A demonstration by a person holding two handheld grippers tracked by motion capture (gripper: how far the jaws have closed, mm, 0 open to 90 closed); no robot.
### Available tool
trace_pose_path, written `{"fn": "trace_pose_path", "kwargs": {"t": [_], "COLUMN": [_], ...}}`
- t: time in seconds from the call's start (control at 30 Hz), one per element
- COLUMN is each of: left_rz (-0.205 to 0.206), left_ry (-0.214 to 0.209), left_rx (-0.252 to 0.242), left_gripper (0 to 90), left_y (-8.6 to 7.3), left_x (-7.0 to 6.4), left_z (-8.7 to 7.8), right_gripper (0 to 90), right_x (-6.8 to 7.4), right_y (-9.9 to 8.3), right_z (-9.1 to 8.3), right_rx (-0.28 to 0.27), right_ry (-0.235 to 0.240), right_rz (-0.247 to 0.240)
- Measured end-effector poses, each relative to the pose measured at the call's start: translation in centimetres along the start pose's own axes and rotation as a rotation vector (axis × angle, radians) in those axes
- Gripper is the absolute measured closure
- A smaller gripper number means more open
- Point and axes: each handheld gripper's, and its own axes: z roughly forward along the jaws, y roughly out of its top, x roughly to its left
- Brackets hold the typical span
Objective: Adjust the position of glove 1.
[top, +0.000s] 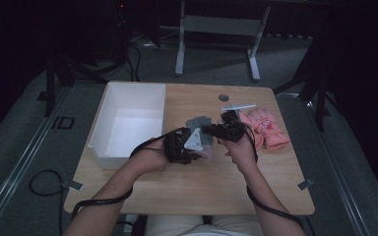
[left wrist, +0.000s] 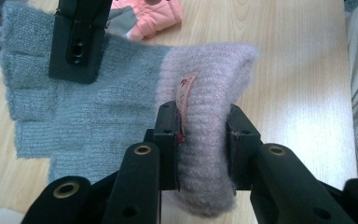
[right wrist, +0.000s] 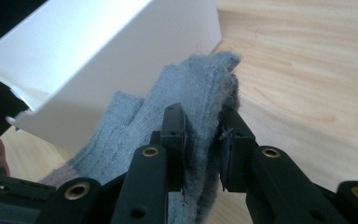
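The grey knitted glove (left wrist: 98,107) is held at both ends just above the table (top: 187,187), so the step in hand is judged to be lifting or carrying it, probably toward the white bin (top: 128,123). The pink cuff is pinched between the fingers of the left gripper (left wrist: 203,135); the glove's finger end is clamped between the fingers of the right gripper (right wrist: 203,140). Next, both grips would need to be raised together, the knit kept taut. A pink glove (top: 268,129) lies beyond the right gripper.
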Motion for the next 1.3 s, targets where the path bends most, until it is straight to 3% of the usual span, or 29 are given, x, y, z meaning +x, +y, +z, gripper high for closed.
{"fn": "trace_pose_path", "kwargs": {"t": [0.27,0.67,1.03,1.1,1.3], "left_rz": [0.021,0.04,0.04,0.02,0.015], "left_ry": [0.027,0.066,0.076,0.082,0.099], "left_rx": [0.019,0.073,0.154,0.16,0.168], "left_gripper": [70.5,70.4,70.3,70.2,70.1], "left_y": [-0.1,-1.4,-4.1,-4.8,-6.9], "left_x": [1.1,2.7,3.7,3.9,4.2], "left_z": [-2.6,-6.2,-9.2,-9.7,-10.8], "right_gripper": [74.9,74.9,74.8,74.9,74.9], "right_x": [1.8,4.8,7.7,8.5,10.3], "right_y": [2.3,5.5,7.2,7.5,8.3], "right_z": [0.1,2.0,5.1,5.9,7.9], "right_rx": [-0.031,-0.045,-0.026,-0.027,-0.02], "right_ry": [0.019,0.043,0.084,0.089,0.099], "right_rz": [-0.018,-0.059,-0.086,-0.093,-0.105]}}
